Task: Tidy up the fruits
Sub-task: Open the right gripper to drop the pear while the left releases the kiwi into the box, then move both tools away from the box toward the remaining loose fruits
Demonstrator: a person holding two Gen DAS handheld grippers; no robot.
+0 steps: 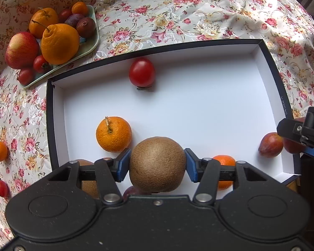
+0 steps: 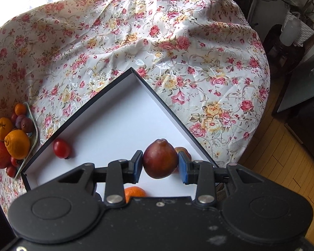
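1. The left gripper [image 1: 157, 165] clamps its jaws on a kiwi [image 1: 157, 164], low centre of its frame, above the box [image 1: 271, 67], likely for setting down by the orange [image 1: 113, 134].
2. The right gripper [image 2: 160, 165] pinches a red pear [image 2: 160, 160] over the box's right edge.
3. More fruit waits on the tray [image 1: 93, 39], upper left.
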